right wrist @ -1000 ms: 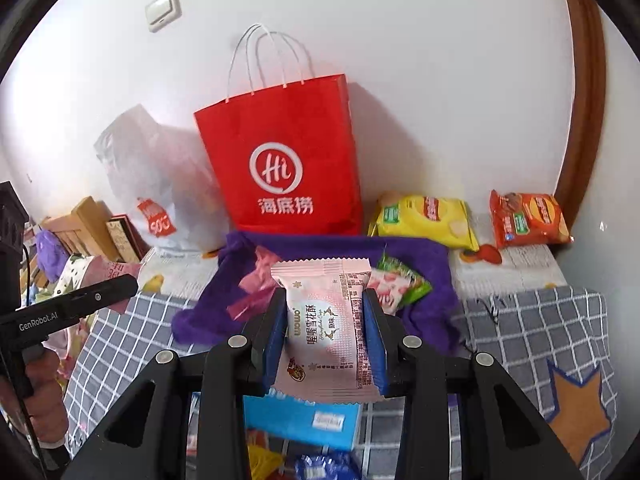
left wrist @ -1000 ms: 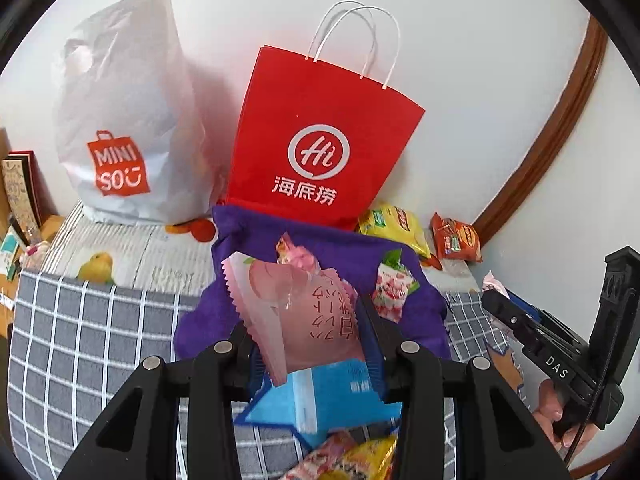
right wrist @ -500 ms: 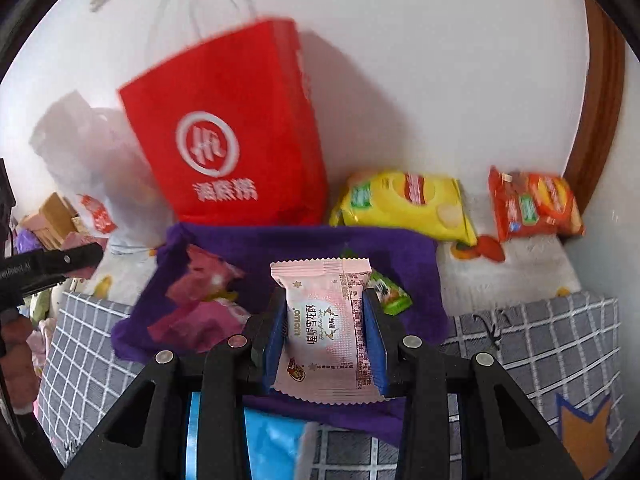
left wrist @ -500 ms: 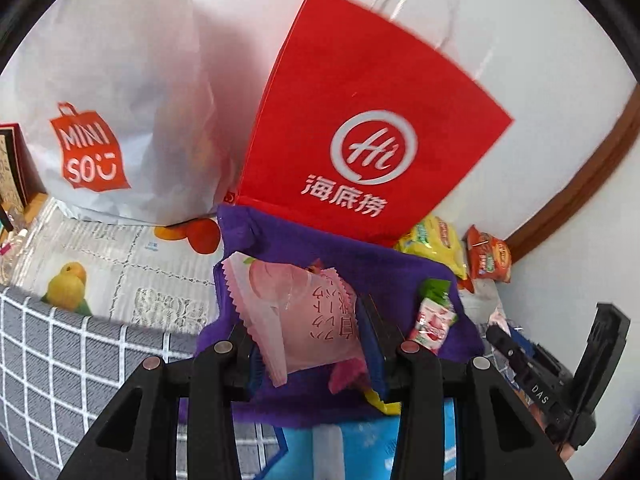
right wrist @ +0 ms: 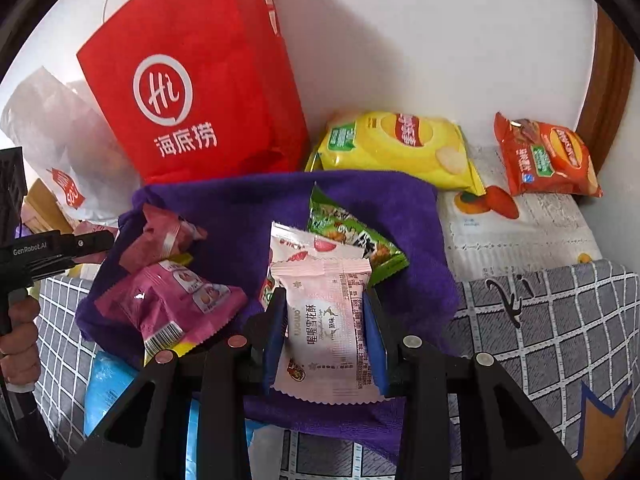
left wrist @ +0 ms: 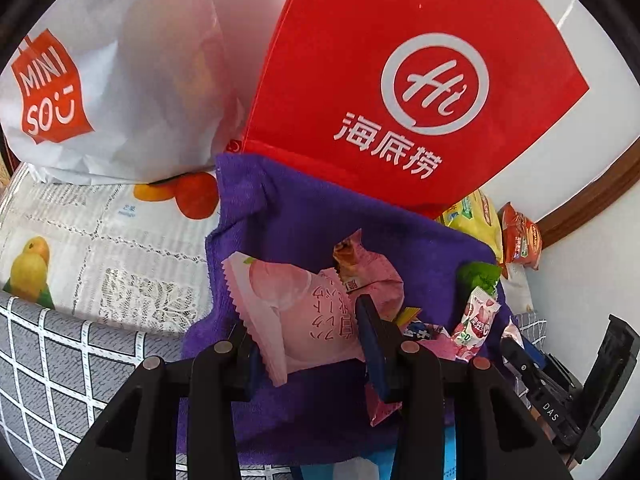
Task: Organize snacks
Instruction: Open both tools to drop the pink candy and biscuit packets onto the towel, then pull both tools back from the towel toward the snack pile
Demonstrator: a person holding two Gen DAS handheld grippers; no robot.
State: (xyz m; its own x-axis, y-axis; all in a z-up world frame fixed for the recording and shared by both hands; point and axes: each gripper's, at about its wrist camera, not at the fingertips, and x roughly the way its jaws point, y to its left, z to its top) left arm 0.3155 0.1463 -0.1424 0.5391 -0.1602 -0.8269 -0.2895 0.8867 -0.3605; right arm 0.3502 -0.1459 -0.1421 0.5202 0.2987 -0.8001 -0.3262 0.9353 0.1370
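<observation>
My left gripper (left wrist: pixel 306 326) is shut on a pale pink peach snack packet (left wrist: pixel 296 312), held over the left part of a purple cloth (left wrist: pixel 296 216). My right gripper (right wrist: pixel 326 320) is shut on a pink-and-white snowflake-crisp packet (right wrist: pixel 328 320), held over the same purple cloth (right wrist: pixel 248 208). On the cloth lie magenta packets (right wrist: pixel 172 304), a green packet (right wrist: pixel 352 236) and a strawberry candy packet (left wrist: pixel 478 316). A red paper bag (left wrist: pixel 400 92) stands right behind the cloth.
A white Miniso plastic bag (left wrist: pixel 112 72) stands left of the red bag (right wrist: pixel 192 84). A yellow chip bag (right wrist: pixel 396 144) and an orange chip bag (right wrist: pixel 548 160) lie by the wall at the right. A blue packet (right wrist: pixel 108 388) lies on the grey checked tablecloth (right wrist: pixel 552 320).
Both grippers have moved forward with their packets, from above the front of the table to over the purple cloth, close to the red bag. Both stay shut.
</observation>
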